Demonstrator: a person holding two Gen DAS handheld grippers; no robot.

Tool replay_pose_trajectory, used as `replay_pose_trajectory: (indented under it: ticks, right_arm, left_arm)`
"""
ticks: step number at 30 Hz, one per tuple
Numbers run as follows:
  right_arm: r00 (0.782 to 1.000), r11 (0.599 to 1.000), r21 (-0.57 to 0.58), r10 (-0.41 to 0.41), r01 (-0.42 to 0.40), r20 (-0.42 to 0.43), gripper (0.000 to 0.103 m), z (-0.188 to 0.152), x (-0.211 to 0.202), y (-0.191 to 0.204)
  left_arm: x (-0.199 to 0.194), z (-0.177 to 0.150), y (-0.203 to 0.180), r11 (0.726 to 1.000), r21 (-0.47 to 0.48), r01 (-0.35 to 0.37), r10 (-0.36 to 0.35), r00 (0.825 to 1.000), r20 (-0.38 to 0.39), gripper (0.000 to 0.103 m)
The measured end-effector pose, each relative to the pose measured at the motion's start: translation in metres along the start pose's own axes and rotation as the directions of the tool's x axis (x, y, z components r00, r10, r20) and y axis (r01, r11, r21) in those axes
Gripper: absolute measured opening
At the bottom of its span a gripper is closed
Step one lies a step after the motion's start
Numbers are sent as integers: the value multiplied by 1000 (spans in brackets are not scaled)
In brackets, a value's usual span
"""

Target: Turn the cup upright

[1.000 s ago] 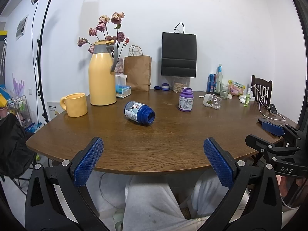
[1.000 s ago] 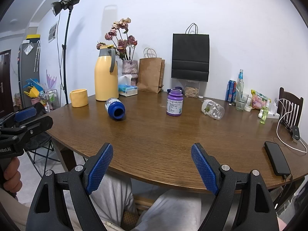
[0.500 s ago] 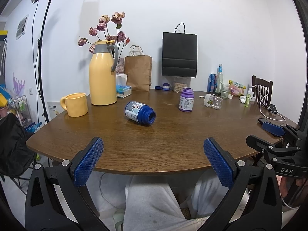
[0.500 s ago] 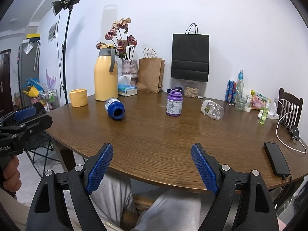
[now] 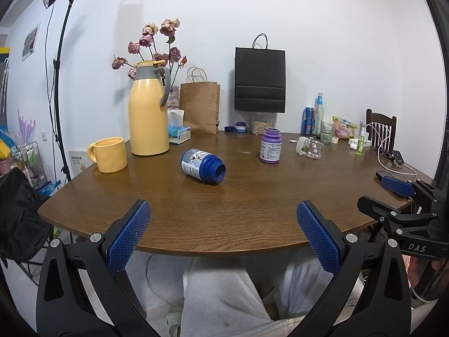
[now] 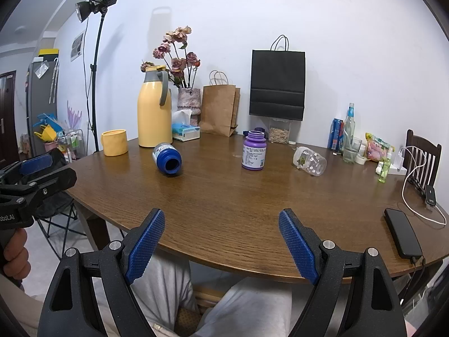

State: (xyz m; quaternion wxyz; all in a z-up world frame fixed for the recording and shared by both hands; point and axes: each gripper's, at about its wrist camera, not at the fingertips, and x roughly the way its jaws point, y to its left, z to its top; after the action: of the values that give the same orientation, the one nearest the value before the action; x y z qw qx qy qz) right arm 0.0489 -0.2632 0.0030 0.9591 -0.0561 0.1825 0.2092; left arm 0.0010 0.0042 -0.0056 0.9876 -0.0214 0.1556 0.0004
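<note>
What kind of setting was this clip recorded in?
Probably a room in a home, set up for recording: a wooden dining table holds a yellow thermos jug, paper bags and snacks, a fridge stands at the left, and a studio light stands nearby.

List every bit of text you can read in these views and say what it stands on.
"DAS": right gripper body, seen from the left wrist.
"obot.AI", start cut off: left gripper body, seen from the right wrist.
Labels on the blue bottle, purple bottle and can: too small to read.
</note>
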Motion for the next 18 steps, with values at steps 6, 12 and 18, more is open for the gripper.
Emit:
replay_pose_trajectory:
  ticks: [6, 12, 18]
  right_arm:
    - [1000, 1000, -2, 4, -4, -4, 88, 0, 1, 1]
    - [1000, 1000, -5, 4, -4, -3, 88, 0, 0, 3]
    - [1000, 1000, -10, 8, -8, -5, 88, -1, 0, 5]
  left_arm:
    - [1, 0, 1, 1000, -5, -1, 1, 1000, -8, 103]
    - [2, 0, -1, 1000, -4, -1, 1, 1000, -10, 103]
    - [2, 0, -1, 1000, -2, -2, 2, 1000, -11, 103]
